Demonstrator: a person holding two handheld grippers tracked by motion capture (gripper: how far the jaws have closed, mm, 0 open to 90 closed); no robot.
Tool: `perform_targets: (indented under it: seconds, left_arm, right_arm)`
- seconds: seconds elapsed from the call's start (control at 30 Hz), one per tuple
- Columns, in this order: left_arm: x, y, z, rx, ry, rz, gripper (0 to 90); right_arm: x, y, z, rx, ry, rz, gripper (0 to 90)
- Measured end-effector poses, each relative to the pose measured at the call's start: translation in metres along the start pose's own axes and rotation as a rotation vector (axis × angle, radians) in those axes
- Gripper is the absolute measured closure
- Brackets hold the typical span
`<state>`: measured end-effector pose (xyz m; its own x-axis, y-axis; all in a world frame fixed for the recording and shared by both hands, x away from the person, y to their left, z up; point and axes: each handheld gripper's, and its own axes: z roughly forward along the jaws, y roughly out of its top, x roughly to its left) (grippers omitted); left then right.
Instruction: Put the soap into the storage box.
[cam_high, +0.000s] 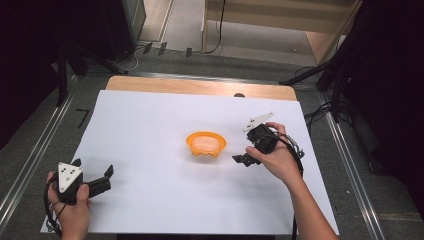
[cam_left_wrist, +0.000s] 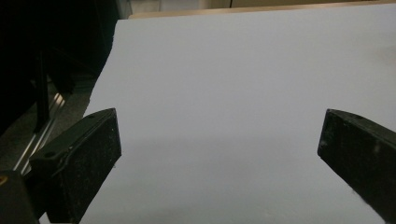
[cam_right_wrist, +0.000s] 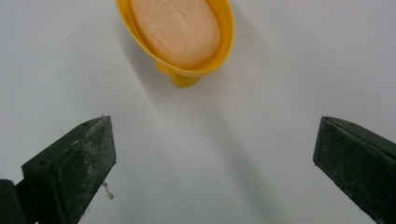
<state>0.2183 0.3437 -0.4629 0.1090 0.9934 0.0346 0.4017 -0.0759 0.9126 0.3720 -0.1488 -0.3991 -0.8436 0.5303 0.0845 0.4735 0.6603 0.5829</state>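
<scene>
1. A pale bar of soap lies in a yellow soap dish mid-table, on the white sheet.
2. The right hand-held gripper sits just beside it, jaws wide apart and empty; a straight, level approach would likely suit best.
3. The left hand-held gripper rests well apart, jaws spread, holding nothing.

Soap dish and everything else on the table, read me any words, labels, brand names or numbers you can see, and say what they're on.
No readable text anywhere.
Orange soap dish: no label or brand.
Bar of soap: faint surface marks, too blurred to read as letters.
White table cover: blank.
</scene>
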Motion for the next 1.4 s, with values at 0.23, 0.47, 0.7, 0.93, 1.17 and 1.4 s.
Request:
perform_targets:
  seconds: [0.23, 0.47, 0.7, 0.93, 1.17, 1.4]
  left_arm:
    - [0.0, 0.0, 0.0, -0.002, 0.001, 0.001, 0.0]
    - [0.0, 0.0, 0.0, -0.001, 0.0, 0.002, 0.0]
    - [0.0, 0.0, 0.0, 0.0, 0.001, 0.002, 0.0]
    - [0.0, 0.0, 0.0, 0.0, 0.002, 0.002, 0.0]
    - [-0.001, 0.0, 0.0, 0.001, 0.003, 0.002, 0.0]
    - [-0.001, 0.0, 0.0, 0.004, 0.005, 0.002, 0.0]
  right_arm:
    - [0.0, -0.018, 0.001, -0.009, 0.006, 0.027, 0.0]
    - [-0.001, -0.034, 0.001, -0.038, 0.005, 0.047, 0.0]
    - [0.0, -0.047, -0.001, -0.06, -0.007, 0.071, 0.0]
    - [0.001, -0.061, -0.003, -0.085, -0.02, 0.091, 0.0]
    - [0.0, -0.075, -0.006, -0.116, -0.036, 0.105, 0.0]
    - [0.001, -0.09, -0.011, -0.147, -0.056, 0.115, 0.0]
